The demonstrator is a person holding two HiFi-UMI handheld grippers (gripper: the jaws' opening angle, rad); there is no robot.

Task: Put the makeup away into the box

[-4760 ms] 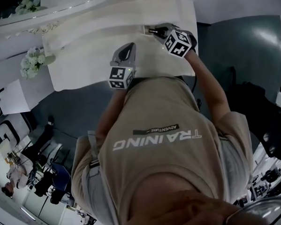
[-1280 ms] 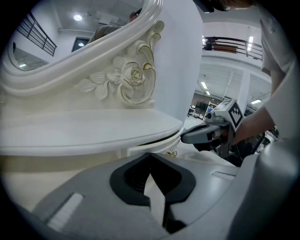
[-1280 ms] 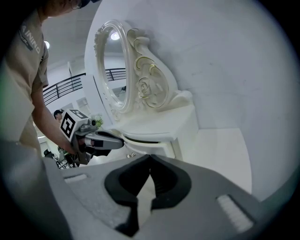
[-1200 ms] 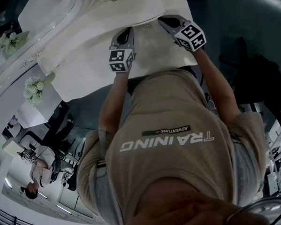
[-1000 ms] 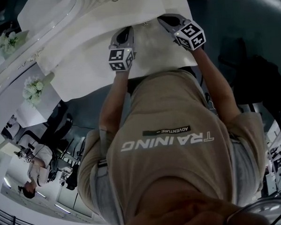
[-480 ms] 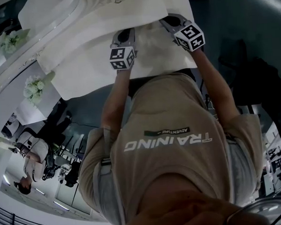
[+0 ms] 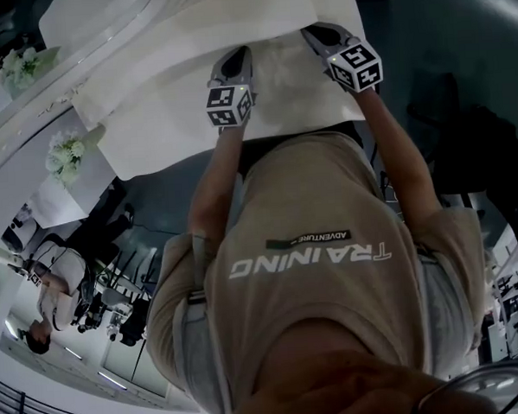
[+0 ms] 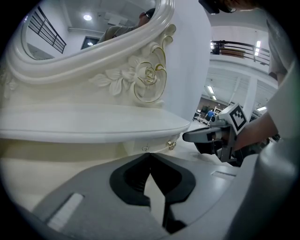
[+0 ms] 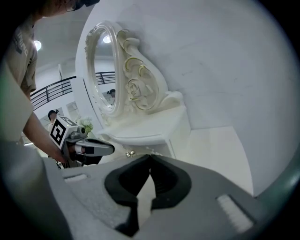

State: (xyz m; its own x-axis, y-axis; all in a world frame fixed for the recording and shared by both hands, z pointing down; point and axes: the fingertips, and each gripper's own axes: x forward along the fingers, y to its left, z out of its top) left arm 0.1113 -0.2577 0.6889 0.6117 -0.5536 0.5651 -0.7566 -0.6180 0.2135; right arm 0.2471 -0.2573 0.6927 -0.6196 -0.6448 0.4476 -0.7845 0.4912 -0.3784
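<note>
Flowers, a small white bunch [image 7: 66, 156], sit at the far left of the head view, well clear of the working patch. Right of them spreads the glossy white tabletop [image 7: 168, 120] of a vanity. Its front edge runs just ahead of the person's shirt.

The left tongs [image 7: 236, 57] hang over that surface, pressed together with nothing between them. In the left gripper view they aim toward the overhanging white shelf [image 8: 93, 129] under the carved, gold-scrolled mirror frame [image 8: 140, 77], where a small gold drawer knob [image 8: 172, 146] shows. That aim suggests a search for what to pick up, not a carry.

Farther right, the right tongs [image 7: 312, 33] are likewise closed and empty, held near the other pair but apart.

Neither makeup nor box appears in any view, so the task looks unstarted.

Bare tabletop lies between the two pairs and onward to the right wall. The shelf's lip limits room above.
</note>
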